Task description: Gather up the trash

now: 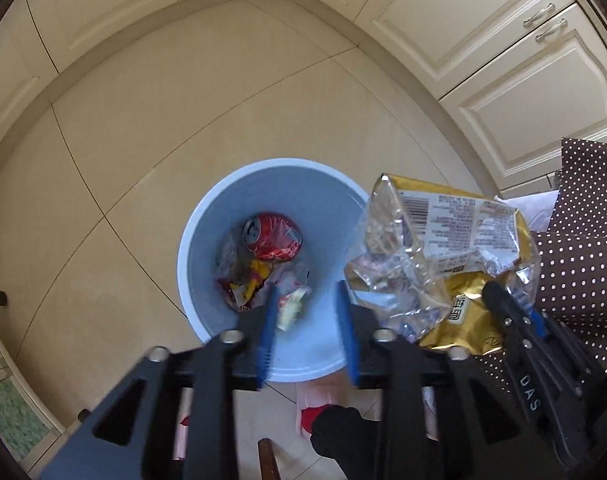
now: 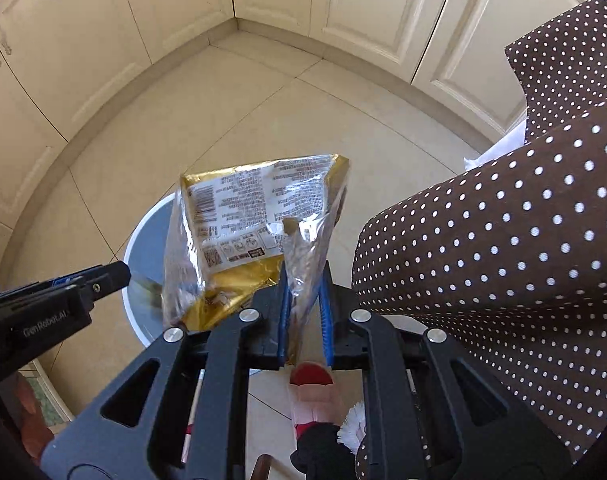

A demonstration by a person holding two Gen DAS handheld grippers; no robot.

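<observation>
2 grippers hang over a pale blue bin (image 1: 207, 248) that stands on the tiled floor (image 1: 143, 140). The left gripper (image 1: 307, 320) has its blue pads apart with nothing between them, right above the bin's opening. The right gripper (image 2: 305, 308) is clamped on the clear edge of a gold snack bag (image 2: 243, 216), which hangs above the bin's rim, partly over the opening. Down in the bin lie a crushed red can (image 1: 273, 236) and what look like crumpled wrappers (image 1: 255, 284), blurred in places. A brown dotted cloth (image 2: 503, 260) drapes just beside the right gripper. Cream cabinets (image 1: 463, 40) line the corner behind.
</observation>
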